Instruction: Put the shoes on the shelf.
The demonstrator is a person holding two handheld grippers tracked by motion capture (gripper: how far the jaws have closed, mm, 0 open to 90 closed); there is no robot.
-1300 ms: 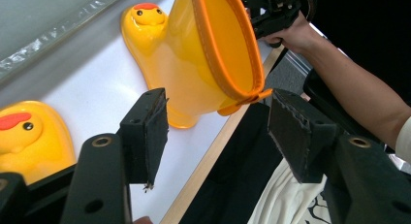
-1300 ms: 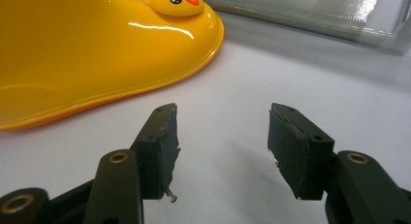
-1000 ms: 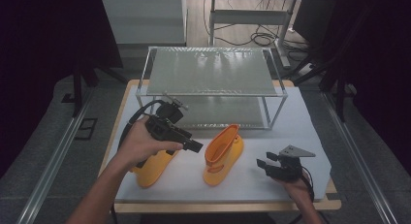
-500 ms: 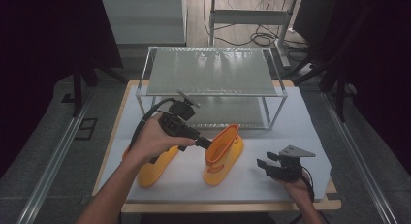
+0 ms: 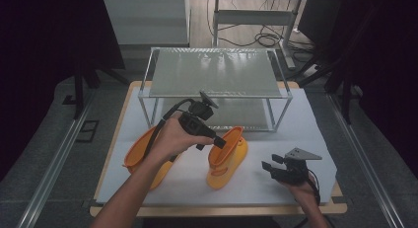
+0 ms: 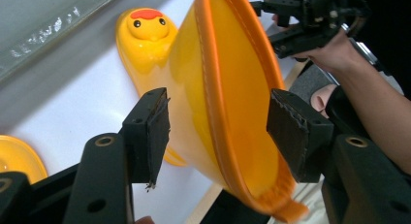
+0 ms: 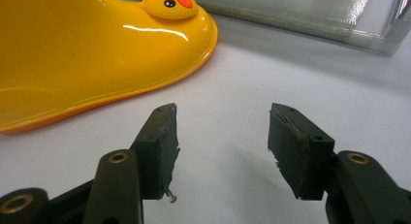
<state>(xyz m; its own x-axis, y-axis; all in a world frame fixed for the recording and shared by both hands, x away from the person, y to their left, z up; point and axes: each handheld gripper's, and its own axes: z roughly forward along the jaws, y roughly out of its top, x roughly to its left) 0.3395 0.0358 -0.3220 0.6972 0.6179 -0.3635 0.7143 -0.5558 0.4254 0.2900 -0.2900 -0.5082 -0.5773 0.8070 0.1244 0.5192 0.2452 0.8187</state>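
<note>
Yellow duck-face rain boot (image 5: 226, 158), frame centre on the white mat, looks light, glossy-slick, pliable; left gripper (image 6: 218, 132) spread astride its cuff rim, the best hold; right gripper (image 7: 220, 141) spread, empty.

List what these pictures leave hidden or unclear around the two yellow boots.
- Left boot, high view: its middle is hidden by the person's forearm.
- Right boot, left gripper view: heel cut off by the bottom edge.
- Left gripper: jaws straddle the boot's rim, open; contact unclear.
- Shelf: lower level blurred by its mesh top.
</note>
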